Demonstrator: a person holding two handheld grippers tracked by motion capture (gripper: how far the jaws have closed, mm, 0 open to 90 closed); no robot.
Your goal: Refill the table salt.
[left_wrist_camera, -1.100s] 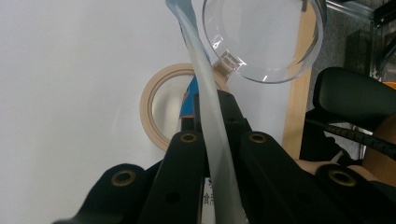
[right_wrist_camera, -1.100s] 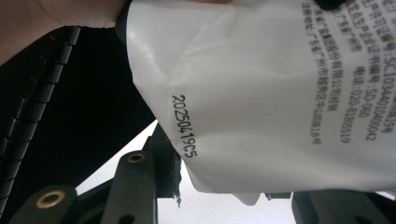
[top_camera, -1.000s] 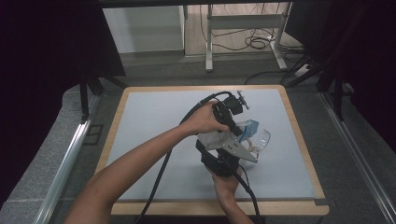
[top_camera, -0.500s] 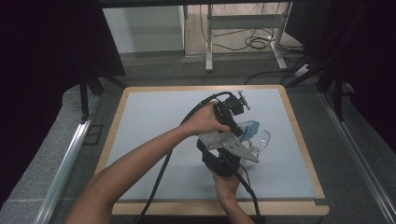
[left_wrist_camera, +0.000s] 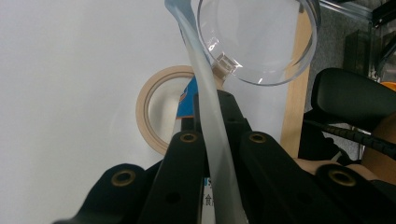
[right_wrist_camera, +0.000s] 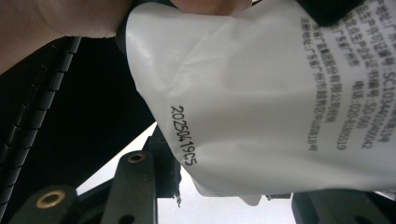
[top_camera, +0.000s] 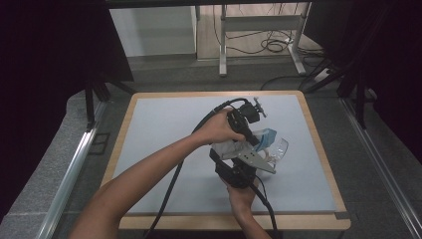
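Left gripper (top_camera: 254, 130) clamped tight, right gripper (top_camera: 238, 158) half closed.

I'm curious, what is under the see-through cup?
Under the clear cup lie the pale table and a tape ring. The bag covers part of that ring.

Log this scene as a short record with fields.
left gripper: shut on the edge of the white printed plastic pouch
right gripper: jaws apart around a pouch corner; contact unclear
clear round bowl: on the table, beyond the left gripper
beige tape ring: flat on the pale grey tabletop
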